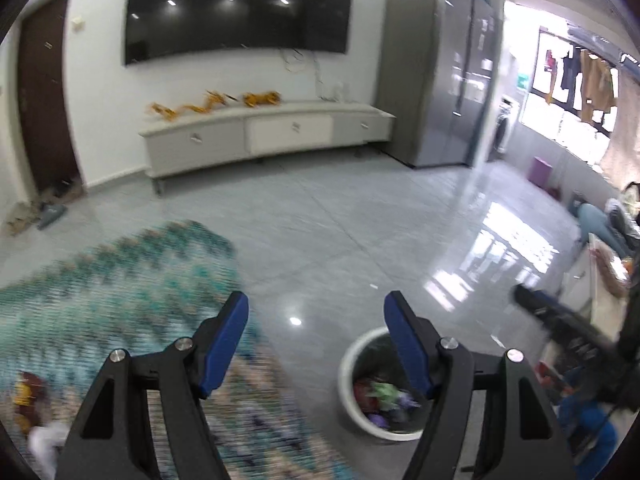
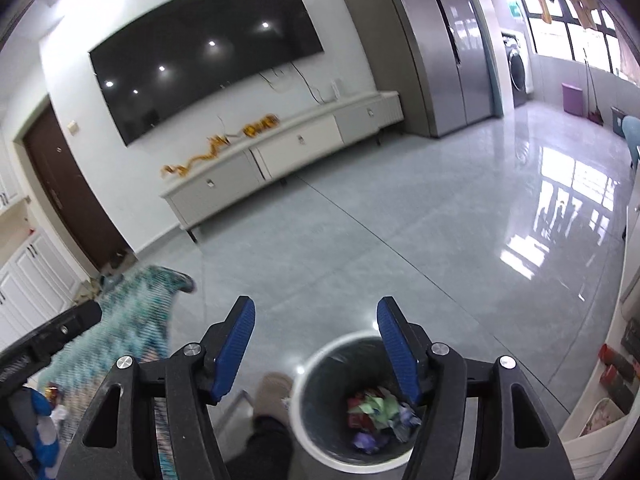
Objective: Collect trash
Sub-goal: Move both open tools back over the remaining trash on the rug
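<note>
Crumpled wrappers (image 2: 380,416) fill bin (image 2: 316,364); no writing legible.

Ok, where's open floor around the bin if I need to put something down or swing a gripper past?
The grey tiles between the trash bin, the patterned rug and the TV cabinet are bare. Also free: the glossy floor toward the fridge. Crowded: the bin's left side, where a foot stands, and the rug's near end with leftover scraps.

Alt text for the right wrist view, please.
The open, empty right tool hangs above a white bin holding crumpled wrappers on a grey tiled floor. A patterned rug lies to the left; a TV, a cabinet and a fridge stand beyond.
</note>
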Demonstrator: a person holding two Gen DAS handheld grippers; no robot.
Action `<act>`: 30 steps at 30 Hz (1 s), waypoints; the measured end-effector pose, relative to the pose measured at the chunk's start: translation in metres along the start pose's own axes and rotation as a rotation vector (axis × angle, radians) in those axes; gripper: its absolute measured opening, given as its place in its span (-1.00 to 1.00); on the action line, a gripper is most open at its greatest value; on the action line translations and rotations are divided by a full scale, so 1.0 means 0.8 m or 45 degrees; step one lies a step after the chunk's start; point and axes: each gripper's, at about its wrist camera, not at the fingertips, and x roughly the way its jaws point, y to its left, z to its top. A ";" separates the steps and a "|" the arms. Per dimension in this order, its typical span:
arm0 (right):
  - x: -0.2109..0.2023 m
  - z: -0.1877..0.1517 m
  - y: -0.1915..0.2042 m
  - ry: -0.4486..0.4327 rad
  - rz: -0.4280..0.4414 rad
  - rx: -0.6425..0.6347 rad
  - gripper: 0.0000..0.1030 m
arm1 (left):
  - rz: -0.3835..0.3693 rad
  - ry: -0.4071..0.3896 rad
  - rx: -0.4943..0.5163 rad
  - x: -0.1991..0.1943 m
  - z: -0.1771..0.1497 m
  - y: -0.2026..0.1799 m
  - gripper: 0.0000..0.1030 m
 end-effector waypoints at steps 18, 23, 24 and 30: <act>-0.031 -0.021 0.192 0.038 0.301 -0.225 0.21 | 0.490 -0.097 -0.277 -0.139 -0.078 0.268 0.34; -0.031 -0.035 0.254 0.072 0.406 -0.317 0.21 | 0.576 -0.104 -0.373 -0.176 -0.111 0.330 0.34; -0.032 -0.038 0.261 0.079 0.421 -0.328 0.21 | 0.583 -0.102 -0.398 -0.182 -0.119 0.343 0.34; -0.025 -0.071 0.327 0.169 0.545 -0.430 0.21 | 0.562 -0.042 -0.501 -0.195 -0.156 0.403 0.34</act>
